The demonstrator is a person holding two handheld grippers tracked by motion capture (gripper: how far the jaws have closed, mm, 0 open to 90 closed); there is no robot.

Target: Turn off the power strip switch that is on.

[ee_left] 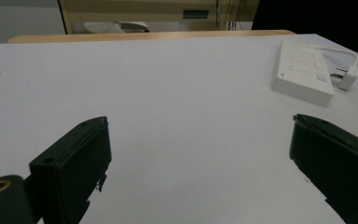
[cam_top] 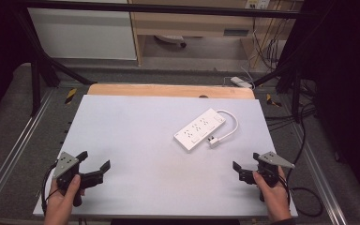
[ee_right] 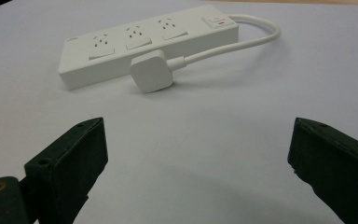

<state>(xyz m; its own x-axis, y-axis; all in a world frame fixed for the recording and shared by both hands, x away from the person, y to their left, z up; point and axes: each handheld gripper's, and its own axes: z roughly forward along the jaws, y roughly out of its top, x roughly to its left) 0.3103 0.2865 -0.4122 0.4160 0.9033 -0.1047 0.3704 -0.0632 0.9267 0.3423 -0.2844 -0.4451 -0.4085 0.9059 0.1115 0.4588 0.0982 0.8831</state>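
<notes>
A white power strip (cam_top: 200, 129) lies on the desk (cam_top: 136, 140), right of centre, its plug (ee_right: 151, 73) resting just beside it. Both grippers — left gripper (cam_top: 93, 165), right gripper (cam_top: 245, 166) — stand released, empty, well apart from it. It looks rigid, light, smooth-sided — best pinched across its narrow width; the cable (ee_right: 242, 42) is springy.

Power strip (cam_top: 199, 129) lies on table (cam_top: 136, 140), plug (cam_top: 213, 140) just beside it.

The power strip (ee_right: 144, 44) looks like smooth white plastic with a slight gloss, and its plug (ee_right: 151, 73) and cable (ee_right: 242, 37) have the same look. The table top (cam_top: 136, 140) is a matt, smooth, pale sheet, with bare wood (cam_top: 168, 90) at its far edge. Both grippers' jaws are matt black plastic, and the plate (cam_top: 66, 163) on the left gripper (cam_top: 93, 164) looks like dull grey metal.
</notes>
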